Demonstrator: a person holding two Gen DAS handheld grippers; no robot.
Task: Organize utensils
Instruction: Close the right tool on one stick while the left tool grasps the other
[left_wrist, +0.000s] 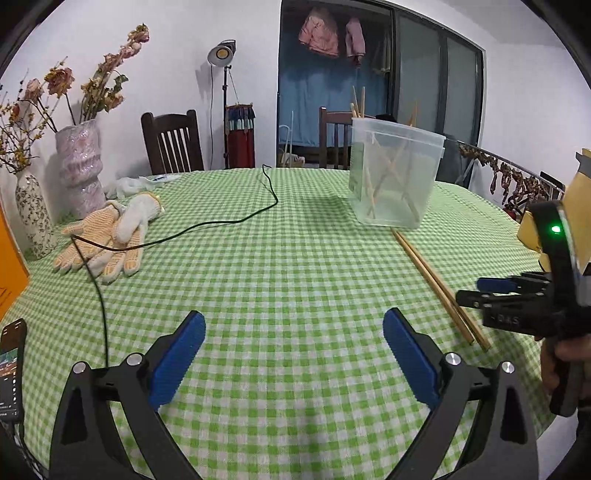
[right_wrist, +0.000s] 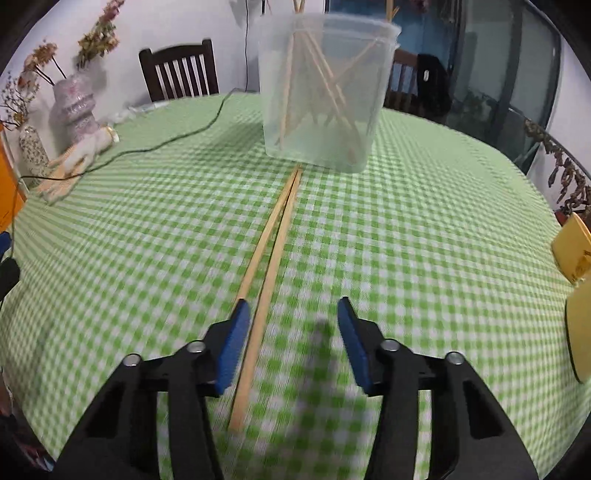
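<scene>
Right wrist view: bench (right_wrist: 424, 236) under green check cloth fills the frame; the picture is blurred.
Tub: clear plastic tub (right_wrist: 325, 88) stands upright at the far side, several chopsticks leaning inside; no label readable.
Gloves: knit pair (left_wrist: 107, 240) lies flat at the far left, a black cable (left_wrist: 207, 225) crossing it.
Loose chopsticks: two (right_wrist: 273, 236) lie side by side on the cloth, far tips touching the tub's base, near ends by the right fingers.
Right hand-held gripper (right_wrist: 290, 339): jaws apart, low over the cloth; one stick lies between the fingers, the other runs under the left finger.
Left hand-held gripper (left_wrist: 293, 354): jaws wide apart, holding nothing, well clear of the sticks.
Step, judged: pickup of the last loose pair.
Next move, judged: shift slightly left to straddle both sticks, close, lift, tip into tub.
Writing: raised letters on the right gripper's body, illegible.
</scene>
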